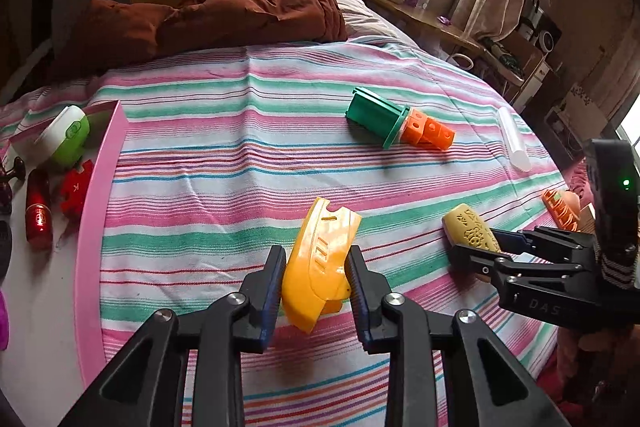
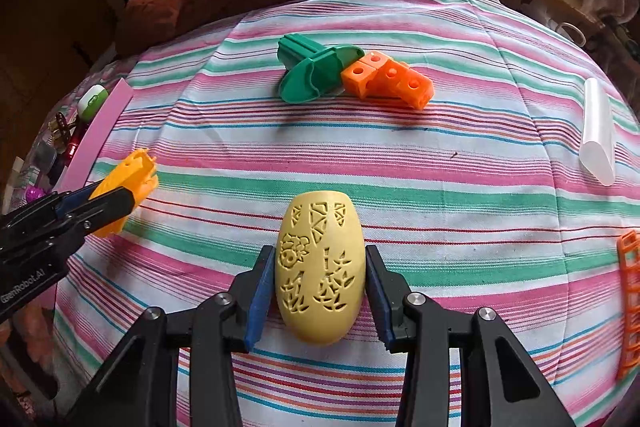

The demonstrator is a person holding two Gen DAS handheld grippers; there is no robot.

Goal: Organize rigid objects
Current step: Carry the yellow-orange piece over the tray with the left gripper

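Inside pink tray (image 1: pixel 94 211), red bottle (image 1: pixel 39 213), green-white case (image 1: pixel 66 139)

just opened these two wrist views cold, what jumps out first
Each gripper is shut on a bright piece above the striped bedspread: the left gripper holds a yellow-orange curved shell, the right gripper a pale yellow carved egg. Farther back on the bed lies a green spool touching an orange block chain.

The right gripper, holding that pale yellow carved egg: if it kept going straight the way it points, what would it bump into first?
Probably the striped bedspread, since it tilts downward; the green plastic spool lies farther ahead.
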